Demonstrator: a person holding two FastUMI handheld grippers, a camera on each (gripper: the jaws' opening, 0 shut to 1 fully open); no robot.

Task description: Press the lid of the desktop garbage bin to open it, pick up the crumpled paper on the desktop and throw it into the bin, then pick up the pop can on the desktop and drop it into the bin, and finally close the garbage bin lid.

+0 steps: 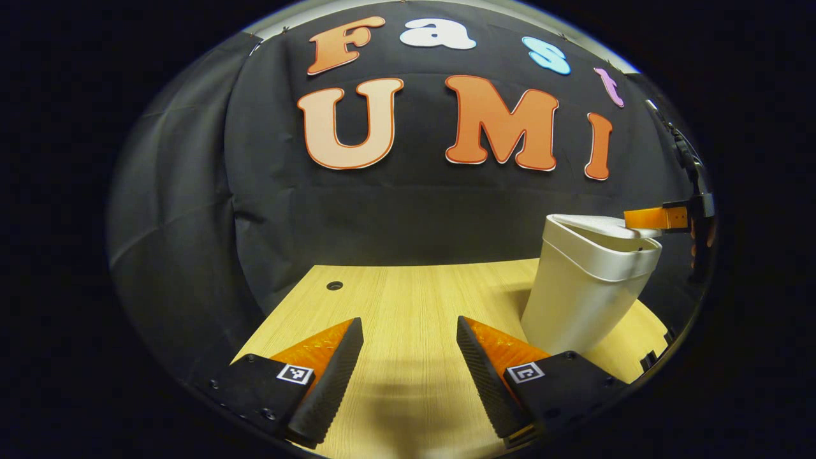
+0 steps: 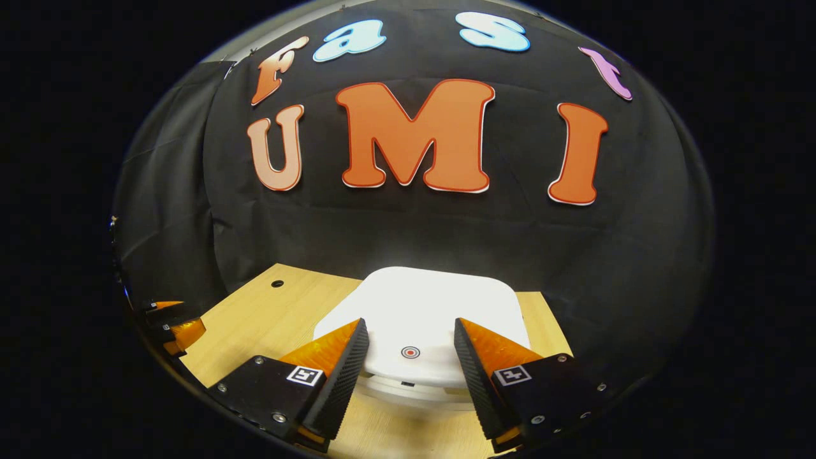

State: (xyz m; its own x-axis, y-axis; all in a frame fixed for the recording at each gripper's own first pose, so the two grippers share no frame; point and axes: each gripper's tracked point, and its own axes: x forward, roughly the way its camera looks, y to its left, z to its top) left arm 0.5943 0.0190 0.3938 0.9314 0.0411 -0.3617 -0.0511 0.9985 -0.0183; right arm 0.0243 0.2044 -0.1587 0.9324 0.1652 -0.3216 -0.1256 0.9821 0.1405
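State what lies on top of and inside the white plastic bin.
Above the white plastic bin's closed lid hovers the open right claw, over a small red ring mark. The lid hides the inside.

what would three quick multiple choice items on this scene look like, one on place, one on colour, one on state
1. Where is the right gripper?
A. above the bin lid
B. beside the round hole in the table
C. against the cloth wall

2. What colour is the garbage bin?
A. blue
B. white
C. green

3. How do the left gripper jaws stand?
A. shut on paper
B. shut on a can
C. open, holding nothing

Answers: 1 A, the lid with its round mark lies between and under its fingers. 2 B, body and lid show white. 3 C, bare wooden table shows between the fingers.
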